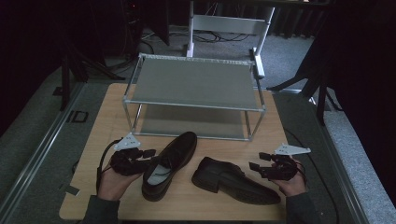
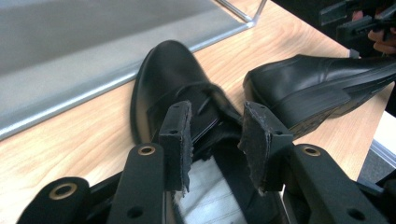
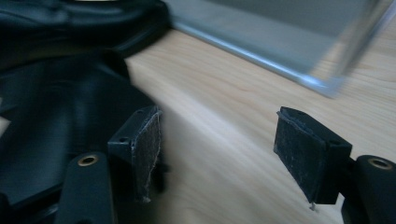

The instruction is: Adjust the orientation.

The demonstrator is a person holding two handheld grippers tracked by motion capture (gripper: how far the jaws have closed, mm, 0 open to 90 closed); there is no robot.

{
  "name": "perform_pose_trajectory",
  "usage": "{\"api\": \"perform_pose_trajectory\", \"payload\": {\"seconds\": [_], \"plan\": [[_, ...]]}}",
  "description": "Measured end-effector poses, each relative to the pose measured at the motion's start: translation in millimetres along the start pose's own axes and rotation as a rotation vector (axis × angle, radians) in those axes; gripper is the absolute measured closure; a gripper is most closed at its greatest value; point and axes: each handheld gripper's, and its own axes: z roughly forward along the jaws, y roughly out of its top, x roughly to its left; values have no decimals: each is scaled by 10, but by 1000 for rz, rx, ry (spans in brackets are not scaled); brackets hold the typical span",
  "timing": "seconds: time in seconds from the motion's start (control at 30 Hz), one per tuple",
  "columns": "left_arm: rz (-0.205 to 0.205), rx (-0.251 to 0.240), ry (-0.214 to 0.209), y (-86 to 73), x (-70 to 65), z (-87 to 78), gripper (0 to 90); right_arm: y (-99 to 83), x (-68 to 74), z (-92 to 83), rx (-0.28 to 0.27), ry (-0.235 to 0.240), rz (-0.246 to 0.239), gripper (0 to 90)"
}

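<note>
Two black dress shoes on the wooden table point(image 1: 112, 116), both just in front of the metal two-tier rack point(image 1: 194, 95). The rack sits at the table's far edge, both shelves bare.

Left shoe point(image 1: 169, 163) stands upright, toe pointing toward the rack & nearly up to its lower shelf, heel toward the person. Pale lining shows inside the opening. Right shoe point(image 1: 233, 179) lies tipped on its side, sole edge facing the person, heel nearest the left shoe, toe aimed away to the right; further from the rack than the left shoe's toe.

Left gripper point(image 1: 144, 154) sits at the left shoe's heel side, held in the person's left hand point(image 1: 112, 179). In the left gripper view, the gripper point(image 2: 215, 135) has jaws partly apart, gap approx. as wide as one pad, straddling the shoe's opening over the lining. Nothing clamped that I can see; whether the pads touch the collar, can't tell.

Right gripper point(image 1: 259, 165) is off the right shoe's toe end, on the side away from the rack's left post, in the person's right hand point(image 1: 292, 184). In the right gripper view, the gripper point(image 3: 217, 140) is spread wide, bare tabletop between the pads, holding nothing. Dark shoe leather beside one pad, rack's corner post blurred beyond.
</note>
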Motion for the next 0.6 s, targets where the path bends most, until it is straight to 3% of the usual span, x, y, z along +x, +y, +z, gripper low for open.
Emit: {"api": "perform_pose_trajectory", "payload": {"seconds": [0.2,0.27,0.33,0.6], "plan": [[48,5,-27,90,-220,109,604,21,157,110,58,58,-54,303],[53,9,-35,99,-264,140,601,26,172,118,66,57,-66,303],[78,31,-51,127,-415,260,599,37,179,119,71,88,-65,309],[113,94,-29,141,-640,516,594,7,200,75,62,127,-69,348]]}}
